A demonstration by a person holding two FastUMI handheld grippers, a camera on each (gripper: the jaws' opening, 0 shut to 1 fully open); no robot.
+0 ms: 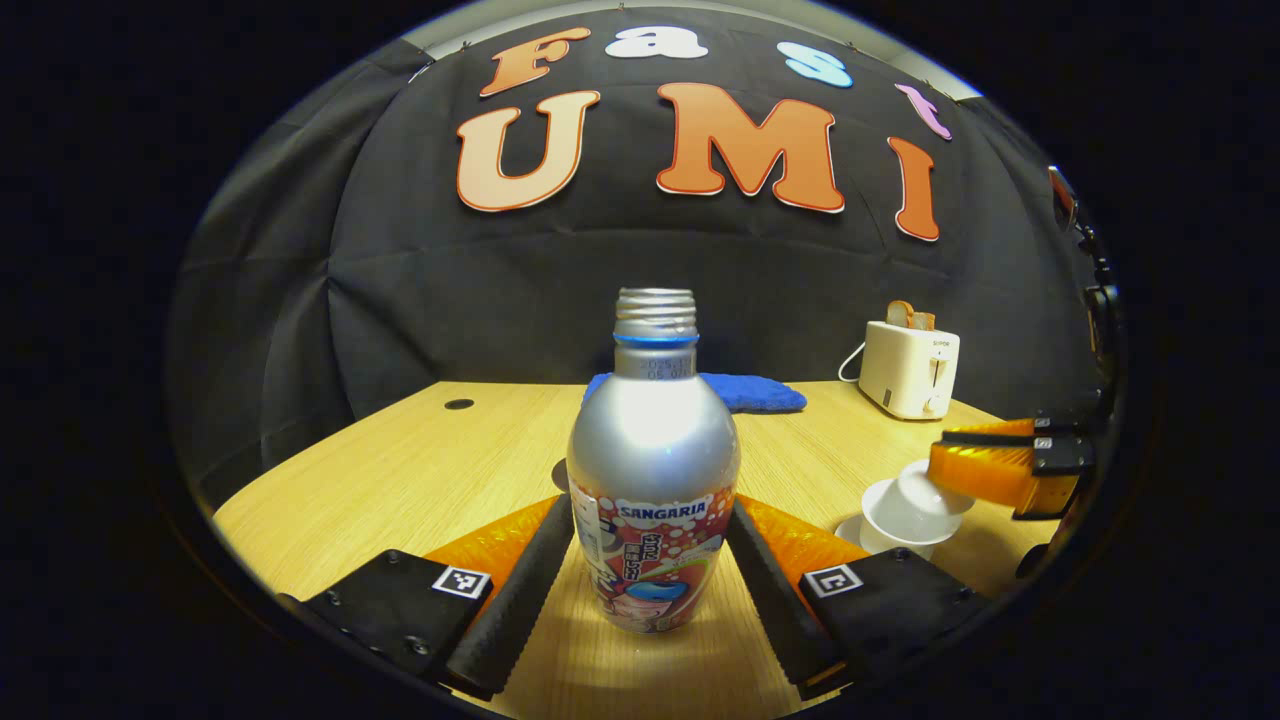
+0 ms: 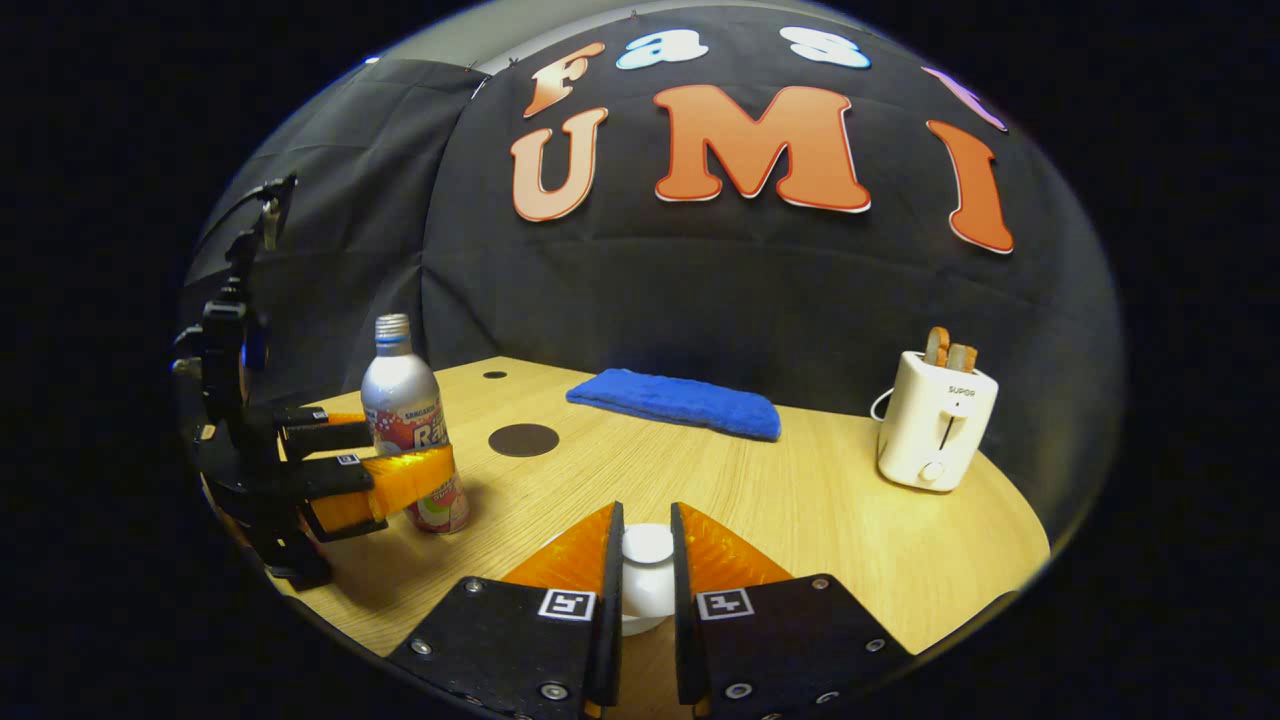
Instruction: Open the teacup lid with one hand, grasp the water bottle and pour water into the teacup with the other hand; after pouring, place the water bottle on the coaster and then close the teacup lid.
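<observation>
Left claw (image 1: pixel 652 585): its two fingers stand on either side of the water bottle (image 1: pixel 652 480), low on the labelled body. In the left gripper view the inner faces appear to meet the bottle's sides, and in the right gripper view the fingers bracket the bottle at label height; the claw (image 2: pixel 405 465) is narrowed onto the bottle and grips it. The bottle stands upright on the table (image 1: pixel 420 470), uncapped, its threaded neck bare.

Right claw (image 2: pixel 647 570): the fingers are drawn close together around the knob of the teacup lid (image 2: pixel 647 545), one finger on each side and apparently pressing it. In the left gripper view this claw (image 1: pixel 965 470) reaches in from the right and meets the lid (image 1: pixel 935 490) at its top. The lid there sits tilted above the white teacup (image 1: pixel 895 520); whether it is fully clear of the rim cannot be told.

Positions: the teacup is at the near right part of the table as the left gripper view shows it. In the right gripper view the bottle (image 2: pixel 408 425) stands at the left of the table, with the dark round coaster (image 2: pixel 523 440) just beside it on the right and somewhat farther back, bare and apart from the bottle.

Other items: a blue folded cloth (image 2: pixel 680 402) lies at the far edge of the table. A white toaster (image 2: pixel 932 420) with bread slices in its slots stands at the far right.
</observation>
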